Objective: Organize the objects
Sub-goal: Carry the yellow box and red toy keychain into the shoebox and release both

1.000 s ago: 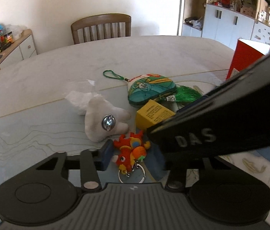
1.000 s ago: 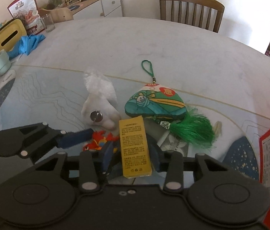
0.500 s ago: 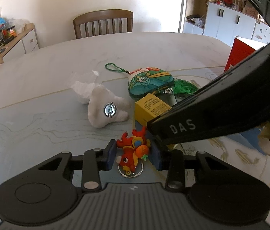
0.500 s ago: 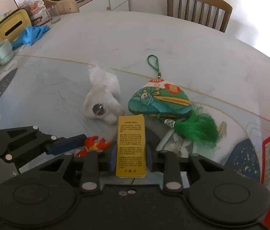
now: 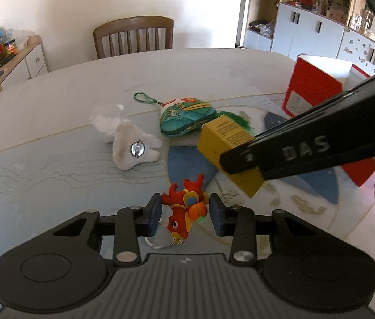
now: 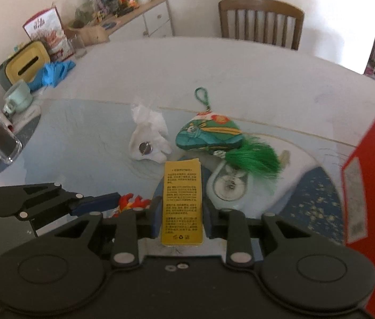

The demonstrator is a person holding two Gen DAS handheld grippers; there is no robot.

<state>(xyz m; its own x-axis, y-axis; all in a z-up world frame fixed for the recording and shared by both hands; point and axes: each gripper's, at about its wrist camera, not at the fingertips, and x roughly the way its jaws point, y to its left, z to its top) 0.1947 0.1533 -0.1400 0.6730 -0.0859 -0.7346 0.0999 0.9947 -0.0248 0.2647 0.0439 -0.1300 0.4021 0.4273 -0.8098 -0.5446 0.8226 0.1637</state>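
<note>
Above the bench (image 5: 54, 101), both grippers are lifting, left gripper (image 5: 184, 214) pinching the red keychain toy (image 5: 186, 212), right gripper (image 6: 182, 219) pinching the yellow box (image 6: 182, 202); next move requires transfer toward the red box (image 5: 312, 87).

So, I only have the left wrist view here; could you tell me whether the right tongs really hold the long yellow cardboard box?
Observer: Yes. The right tongs are shut on the long yellow cardboard box; the jaws have just been closing, pads on both its long sides.
Operator: Thanks. Is anything standing out of my frame to the left?
Observer: A mint-green ceramic mug stands there.
Operator: Anything next to it?
Observer: Crumpled blue rubber gloves lie just behind it, against a yellow-topped tissue box.
</note>
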